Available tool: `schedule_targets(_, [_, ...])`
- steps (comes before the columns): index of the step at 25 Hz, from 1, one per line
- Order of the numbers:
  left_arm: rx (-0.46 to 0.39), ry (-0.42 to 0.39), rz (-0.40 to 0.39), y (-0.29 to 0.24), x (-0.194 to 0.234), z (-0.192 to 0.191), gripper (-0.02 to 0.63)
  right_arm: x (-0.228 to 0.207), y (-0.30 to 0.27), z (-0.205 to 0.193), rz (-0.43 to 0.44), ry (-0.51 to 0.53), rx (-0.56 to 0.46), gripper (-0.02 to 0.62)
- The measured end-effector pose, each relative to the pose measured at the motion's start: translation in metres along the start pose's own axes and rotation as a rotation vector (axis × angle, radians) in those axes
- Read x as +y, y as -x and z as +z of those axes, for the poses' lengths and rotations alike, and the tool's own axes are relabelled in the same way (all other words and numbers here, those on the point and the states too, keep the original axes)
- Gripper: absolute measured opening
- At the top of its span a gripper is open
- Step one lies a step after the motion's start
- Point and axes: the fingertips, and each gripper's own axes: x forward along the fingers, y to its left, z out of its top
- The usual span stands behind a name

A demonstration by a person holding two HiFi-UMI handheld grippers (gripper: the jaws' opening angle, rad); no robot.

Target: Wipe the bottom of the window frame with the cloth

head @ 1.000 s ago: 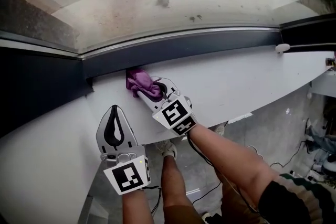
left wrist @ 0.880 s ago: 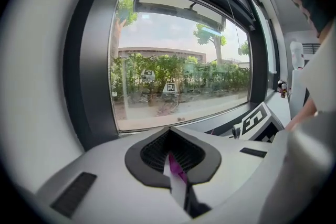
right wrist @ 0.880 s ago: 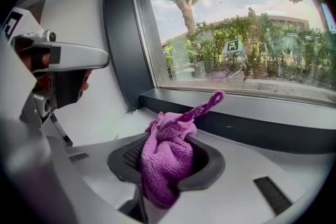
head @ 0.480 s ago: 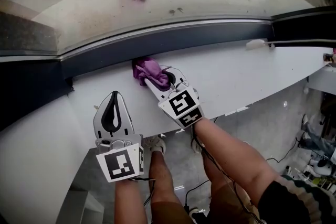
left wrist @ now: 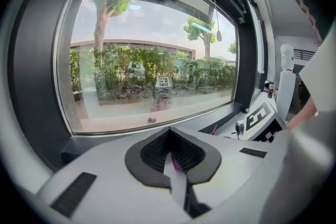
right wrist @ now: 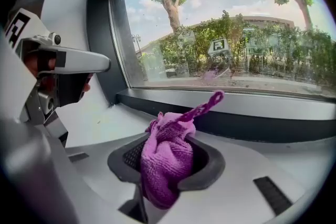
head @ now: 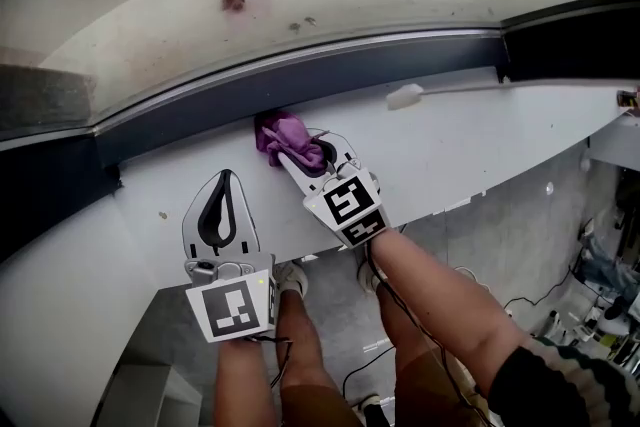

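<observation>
The purple cloth [head: 285, 137] is grasped by the right gripper [head: 300, 150], bunched between its jaws, and is held against the dark bottom window frame [head: 380, 67] where this meets the white sill [head: 450, 145]. The left gripper [head: 222, 185] is clenched on nothing and is rested on the sill, near the right one. As the cloth is bunched into a small bundle, probably only a narrow strip is touched, and parts of the frame may be missed. The hard jaws could also be scraped on the frame if the cloth slips back. Further right, a white handle-like piece [head: 405, 96] is seen on the sill beside the frame, and it may be struck by a wipe in that direction.
</observation>
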Motion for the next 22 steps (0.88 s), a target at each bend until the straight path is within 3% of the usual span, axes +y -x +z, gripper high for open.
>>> schedule_targets(22, [-0.027,-0.046,-0.082,-0.044,-0.113,0.032,0.005,-0.110,0.079,-0.030,-0.085,-0.029,-0.011,0.147])
